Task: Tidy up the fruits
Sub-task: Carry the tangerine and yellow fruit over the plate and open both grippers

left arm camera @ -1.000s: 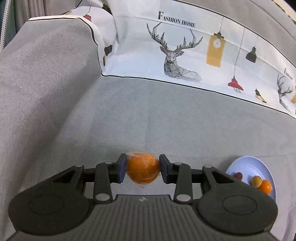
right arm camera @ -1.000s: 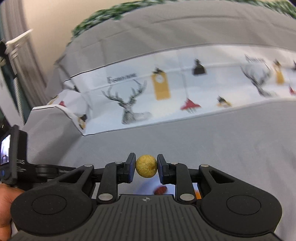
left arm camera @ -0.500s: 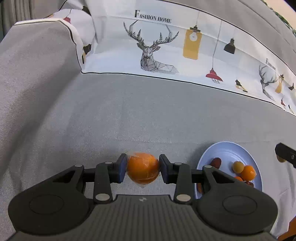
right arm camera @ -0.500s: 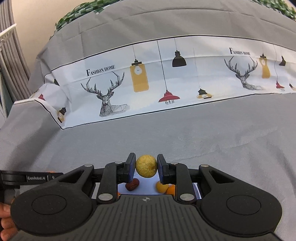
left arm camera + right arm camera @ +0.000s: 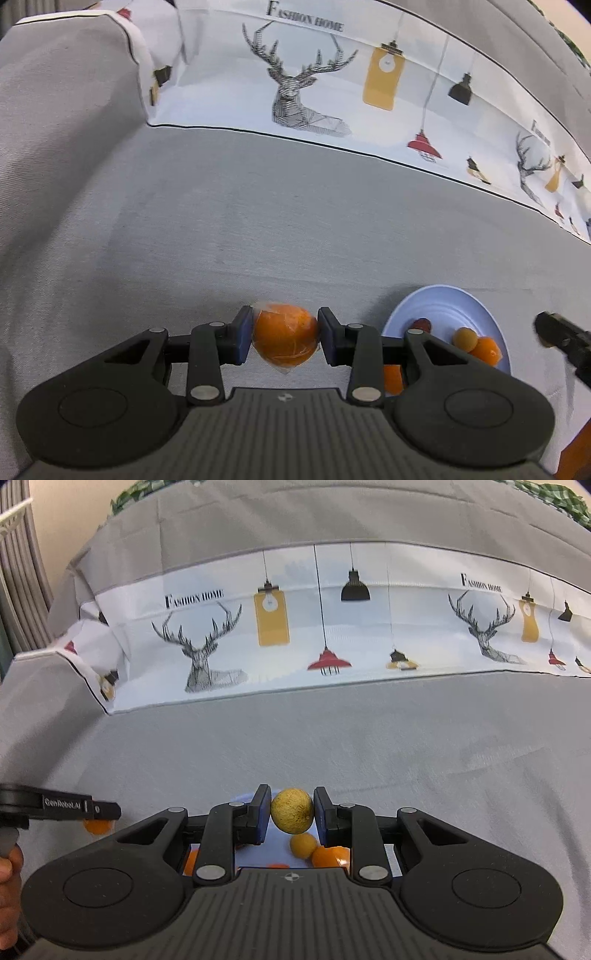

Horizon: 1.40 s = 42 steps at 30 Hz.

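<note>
My left gripper (image 5: 285, 338) is shut on a plastic-wrapped orange (image 5: 284, 339) and holds it above the grey cloth, left of a pale blue plate (image 5: 450, 306). The plate holds a yellow-brown fruit (image 5: 464, 338), an orange fruit (image 5: 487, 349) and a dark red one (image 5: 421, 325). My right gripper (image 5: 291, 812) is shut on a small yellow-brown round fruit (image 5: 291, 809) and holds it over the same plate (image 5: 243, 798), where another yellow fruit (image 5: 303, 844) and orange fruits (image 5: 327, 856) lie. The left gripper shows at the left edge of the right wrist view (image 5: 98, 808).
A grey cloth (image 5: 295, 229) covers the surface. A white band printed with deer and lamps (image 5: 332, 85) runs across the back. The right gripper's tip (image 5: 561, 338) shows at the right edge of the left wrist view. A hand (image 5: 7, 867) holds the left gripper.
My right gripper has moved further over the plate with its yellow fruit. My left gripper has shifted slightly, still holding the orange beside the plate.
</note>
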Tool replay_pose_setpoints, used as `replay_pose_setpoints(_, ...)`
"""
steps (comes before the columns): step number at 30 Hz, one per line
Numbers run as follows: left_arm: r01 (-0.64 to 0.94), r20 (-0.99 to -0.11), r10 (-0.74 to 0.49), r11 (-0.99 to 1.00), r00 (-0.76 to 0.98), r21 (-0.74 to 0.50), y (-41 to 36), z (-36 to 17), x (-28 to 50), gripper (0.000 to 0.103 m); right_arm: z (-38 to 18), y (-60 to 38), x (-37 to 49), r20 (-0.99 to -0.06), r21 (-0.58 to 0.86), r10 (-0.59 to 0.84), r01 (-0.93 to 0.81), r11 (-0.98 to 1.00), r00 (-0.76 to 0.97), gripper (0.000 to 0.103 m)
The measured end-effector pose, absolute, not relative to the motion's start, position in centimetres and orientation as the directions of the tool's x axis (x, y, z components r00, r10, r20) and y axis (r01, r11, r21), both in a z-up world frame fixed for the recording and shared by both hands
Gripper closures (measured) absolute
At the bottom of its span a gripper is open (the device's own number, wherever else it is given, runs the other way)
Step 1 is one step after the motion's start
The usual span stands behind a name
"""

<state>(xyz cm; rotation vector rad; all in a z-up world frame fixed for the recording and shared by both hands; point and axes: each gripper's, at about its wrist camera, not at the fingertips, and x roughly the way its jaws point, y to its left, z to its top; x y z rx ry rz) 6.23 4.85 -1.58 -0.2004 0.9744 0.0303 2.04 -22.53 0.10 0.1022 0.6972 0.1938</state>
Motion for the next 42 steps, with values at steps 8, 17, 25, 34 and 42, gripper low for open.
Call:
replay_pose_setpoints(8,0.019,-0.808,-0.23,0.965,0.543,-0.261,2.9,-1.8,6.1,0.062,-1.4,-22.0,2.3,-0.708,0.129,0.2,-0.155,0.979,0.677,0.077)
replay_pose_setpoints(17,0.295,-0.816,-0.343,0.929,0.464,-0.223,-2.5,-2.8,4.8,0.062,-1.9,-21.7,2.5,-0.74,0.109,0.192,-0.167,0.98,0.645,0.077)
replay_pose_setpoints(25,0.33,-0.826,-0.357,0.918,0.436,-0.222,-3.3,-3.3,4.5,0.062,-2.0,-21.9,2.6,-0.746,0.102,0.191,-0.174,0.979,0.637,0.077)
replay_pose_setpoints(34,0.329,-0.828,-0.356,0.918,0.433,-0.222,-3.4,-3.2,4.6,0.051,-2.3,-21.6,2.6,-0.768,0.11,0.215,-0.207,0.972,0.603,0.077)
replay_pose_setpoints(42,0.312,-0.818,-0.345,0.925,0.46,-0.215,-2.9,-2.7,4.5,0.041,-2.0,-22.2,2.3,-0.759,0.105,0.198,-0.184,0.977,0.62,0.058)
